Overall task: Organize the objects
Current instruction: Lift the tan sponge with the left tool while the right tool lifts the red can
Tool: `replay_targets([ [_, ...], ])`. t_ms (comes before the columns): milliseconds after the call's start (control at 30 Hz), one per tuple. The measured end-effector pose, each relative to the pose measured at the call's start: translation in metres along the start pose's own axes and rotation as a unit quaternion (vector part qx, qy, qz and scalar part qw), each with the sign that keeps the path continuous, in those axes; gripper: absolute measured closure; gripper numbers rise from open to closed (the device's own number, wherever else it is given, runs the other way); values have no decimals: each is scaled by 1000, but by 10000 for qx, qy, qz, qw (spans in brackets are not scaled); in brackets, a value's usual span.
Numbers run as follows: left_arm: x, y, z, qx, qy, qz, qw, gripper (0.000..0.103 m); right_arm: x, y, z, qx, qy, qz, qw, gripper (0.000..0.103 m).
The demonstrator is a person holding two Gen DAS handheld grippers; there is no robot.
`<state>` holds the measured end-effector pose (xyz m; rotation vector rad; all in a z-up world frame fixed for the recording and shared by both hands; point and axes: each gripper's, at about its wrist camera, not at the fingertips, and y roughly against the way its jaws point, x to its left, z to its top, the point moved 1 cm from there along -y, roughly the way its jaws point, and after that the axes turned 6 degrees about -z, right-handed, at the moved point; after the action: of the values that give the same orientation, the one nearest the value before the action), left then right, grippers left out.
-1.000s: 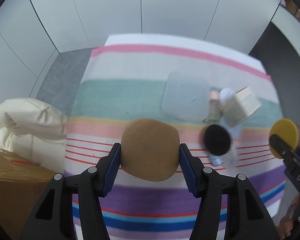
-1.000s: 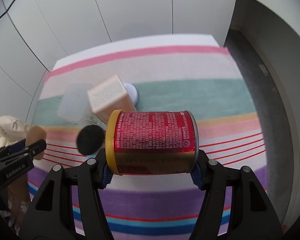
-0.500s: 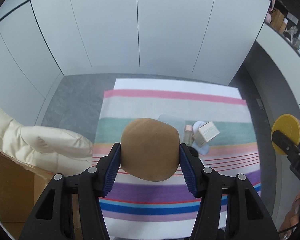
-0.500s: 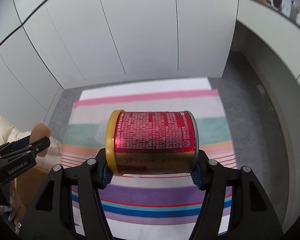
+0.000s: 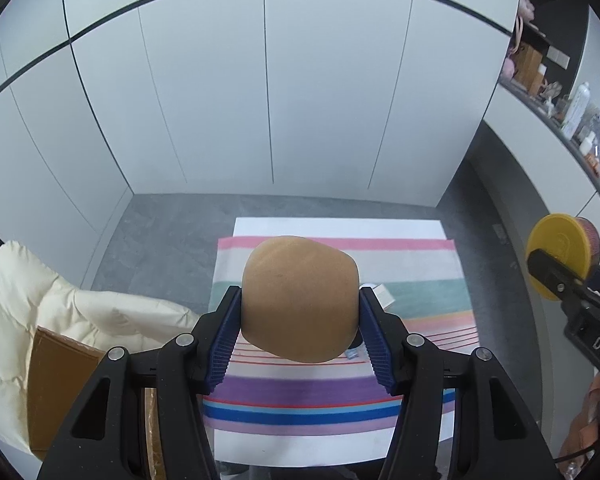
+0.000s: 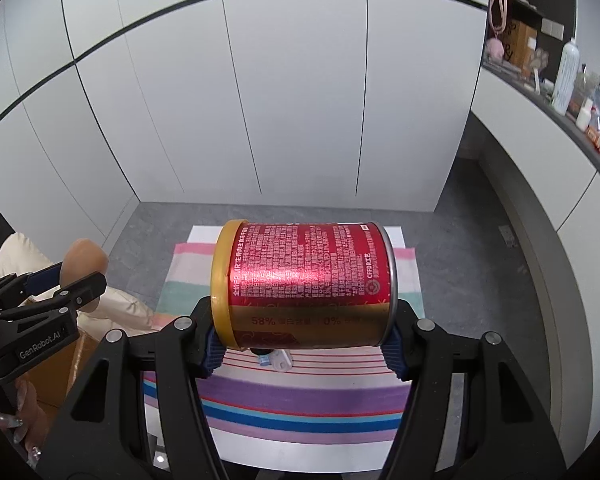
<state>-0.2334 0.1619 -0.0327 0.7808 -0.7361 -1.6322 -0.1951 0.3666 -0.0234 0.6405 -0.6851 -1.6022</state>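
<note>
White cupboard panels now fill the background; striped cloth [image 5: 340, 412] has dropped far below both grippers, left gripper [image 5: 300, 334] clamping a tan rounded sponge [image 5: 300, 300], right gripper [image 6: 302, 344] a red-and-gold tin [image 6: 304, 284] — both lifted clear, ready for stowing.

Both wrist views look down – seemingly high – sharing the striped cloth [image 5: 340, 412].

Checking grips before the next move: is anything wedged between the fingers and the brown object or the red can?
Nothing visible. The left gripper pinches the brown object directly; the right gripper clamps the red can end to end.
</note>
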Motion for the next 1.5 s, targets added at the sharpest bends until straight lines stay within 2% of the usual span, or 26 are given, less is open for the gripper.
replay_targets([
  [233, -2, 16, 0, -54, -80, 54, 9999, 44, 4, 12, -4, -33, 15, 117, 9999, 39],
  [467, -2, 24, -22, -34, -105, 94, 9999, 44, -3, 24, -24, 24, -100, 71, 9999, 39],
  [867, -9, 64, -87, -142, -276, 517, 9982, 44, -13, 68, -83, -1, -77, 50, 10000, 39],
  [1000, -12, 78, -111, -91, -245, 340, 9991, 44, -12, 82, -108, 89, -51, 59, 9999, 39],
  [1167, -13, 94, -139, -132, -254, 331, 9990, 44, -14, 95, -136, 211, -104, 72, 9997, 39],
  [1333, -9, 103, -162, -102, -232, 173, 9995, 44, -17, 103, -168, 369, -162, 64, 9992, 39],
  [1500, -4, 101, -181, -131, -354, 308, 9988, 44, -22, 103, -195, 609, -140, 17, 9980, 39],
])
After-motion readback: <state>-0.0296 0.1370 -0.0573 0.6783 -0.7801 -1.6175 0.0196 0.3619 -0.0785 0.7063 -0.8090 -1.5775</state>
